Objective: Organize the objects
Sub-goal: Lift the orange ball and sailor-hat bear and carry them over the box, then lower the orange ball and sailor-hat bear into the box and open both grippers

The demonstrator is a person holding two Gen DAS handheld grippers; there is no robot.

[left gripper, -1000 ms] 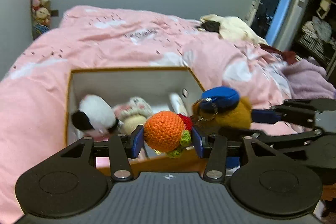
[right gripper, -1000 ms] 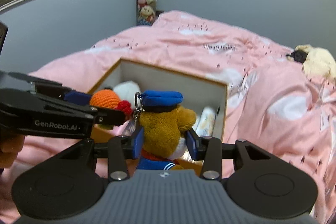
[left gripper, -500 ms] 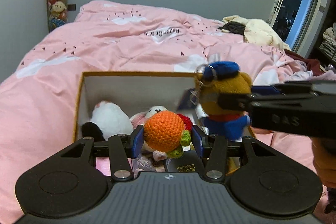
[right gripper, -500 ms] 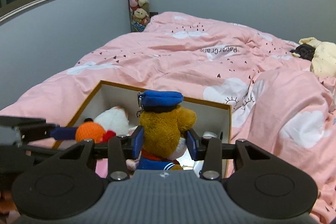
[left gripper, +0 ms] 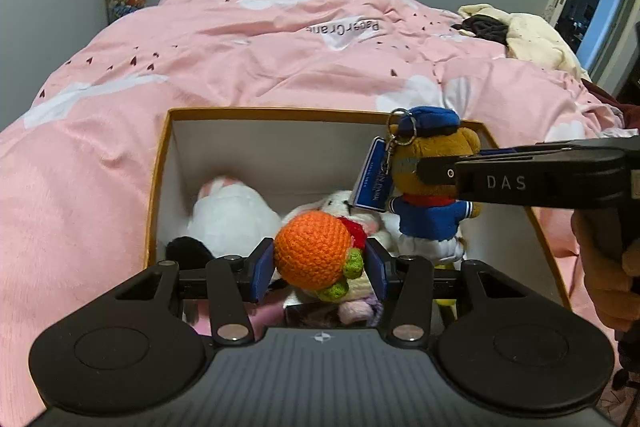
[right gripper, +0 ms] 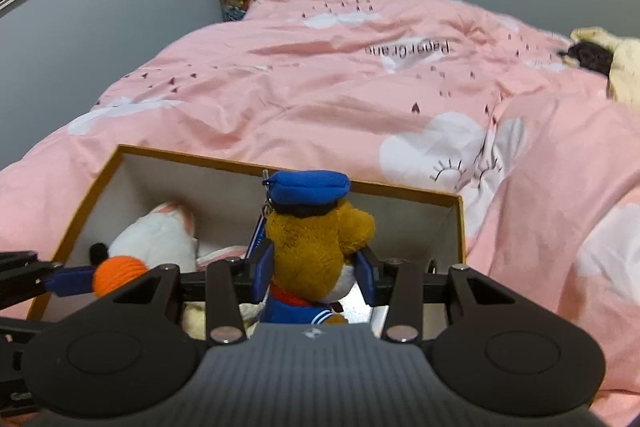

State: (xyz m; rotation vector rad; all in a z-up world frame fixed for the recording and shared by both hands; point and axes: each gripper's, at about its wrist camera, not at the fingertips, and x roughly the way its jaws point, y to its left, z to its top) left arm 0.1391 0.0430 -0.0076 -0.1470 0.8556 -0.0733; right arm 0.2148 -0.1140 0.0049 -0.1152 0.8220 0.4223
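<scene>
Two soft toys hang over the open box (left gripper: 160, 187) on the pink bed (left gripper: 240, 59), which already holds a white plush (left gripper: 232, 219) and others. The right tool (right gripper: 316, 277) is clamped across the brown sailor bear (right gripper: 316, 239), the larger toy: light and squashy, best gripped at its stuffed middle. The left tool (left gripper: 318, 267) pinches the smaller orange crochet ball (left gripper: 312, 251), equally light and yielding, so neither should break if dropped in.
</scene>
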